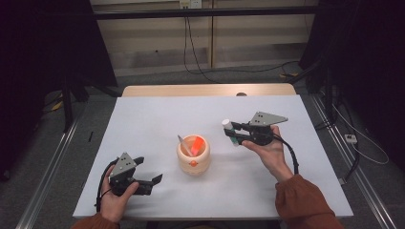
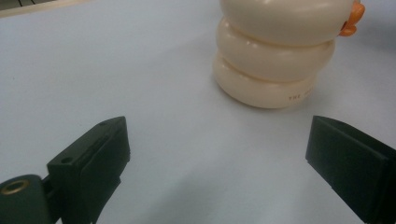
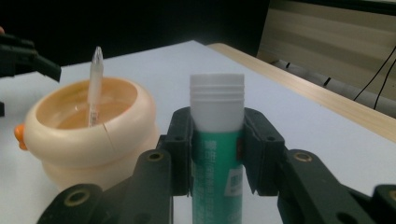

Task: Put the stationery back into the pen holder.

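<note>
Holding a glue stick (image 1: 230, 132) between its black jaws, the right hand-held gripper (image 1: 235, 133) is seen right of centre in the high view, lifted off the white tabletop (image 1: 143, 124) with the white cap (image 1: 226, 123) of the stick pointing toward the upper left of the frame. The cream holder (image 1: 193, 154), a ringed pot with an orange tab, stands at the centre of that frame, so it lies to the left of and slightly below the held stick, near but not touching. The coming move is judged to turn on bringing the stick's long axis upright over the pot's open mouth. The left hand-held gripper (image 1: 152, 183) rests at the lower left of the high view, jaws spread wide with nothing between them, and is about as near the pot as the right one. In the right gripper view the green label of the stick (image 3: 217, 154) and the pads clamped on both its sides are shown, along with a clear pen (image 3: 95, 84) already leaning in the holder (image 3: 88, 135). In the left gripper view the holder's stacked outer rings (image 2: 275, 56) are shown from low down, beyond the open jaws
</note>
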The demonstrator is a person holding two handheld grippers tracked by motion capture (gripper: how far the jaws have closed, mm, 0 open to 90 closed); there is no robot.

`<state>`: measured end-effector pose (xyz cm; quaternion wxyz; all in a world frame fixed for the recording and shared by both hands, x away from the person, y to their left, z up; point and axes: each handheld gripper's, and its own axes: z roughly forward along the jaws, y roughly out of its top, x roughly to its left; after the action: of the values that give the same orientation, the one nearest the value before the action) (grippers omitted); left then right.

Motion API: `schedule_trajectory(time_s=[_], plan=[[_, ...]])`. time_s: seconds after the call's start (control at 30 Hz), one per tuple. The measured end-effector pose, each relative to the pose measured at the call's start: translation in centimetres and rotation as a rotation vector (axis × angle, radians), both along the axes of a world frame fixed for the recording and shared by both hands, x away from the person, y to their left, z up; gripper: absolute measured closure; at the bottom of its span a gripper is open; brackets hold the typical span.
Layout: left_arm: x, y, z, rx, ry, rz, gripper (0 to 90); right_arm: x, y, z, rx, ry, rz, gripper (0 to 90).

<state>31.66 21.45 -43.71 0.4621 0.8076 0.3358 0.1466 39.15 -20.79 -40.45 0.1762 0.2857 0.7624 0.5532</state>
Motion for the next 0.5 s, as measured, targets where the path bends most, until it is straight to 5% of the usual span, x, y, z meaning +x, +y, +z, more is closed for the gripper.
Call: schedule_trajectory(time_s=[0.5], plan=[[0.0,0.0,0.0,-0.002,0.002,-0.002,6.1,-0.1,0.0,2.3,0.111,-0.041,0.025,66.6]])
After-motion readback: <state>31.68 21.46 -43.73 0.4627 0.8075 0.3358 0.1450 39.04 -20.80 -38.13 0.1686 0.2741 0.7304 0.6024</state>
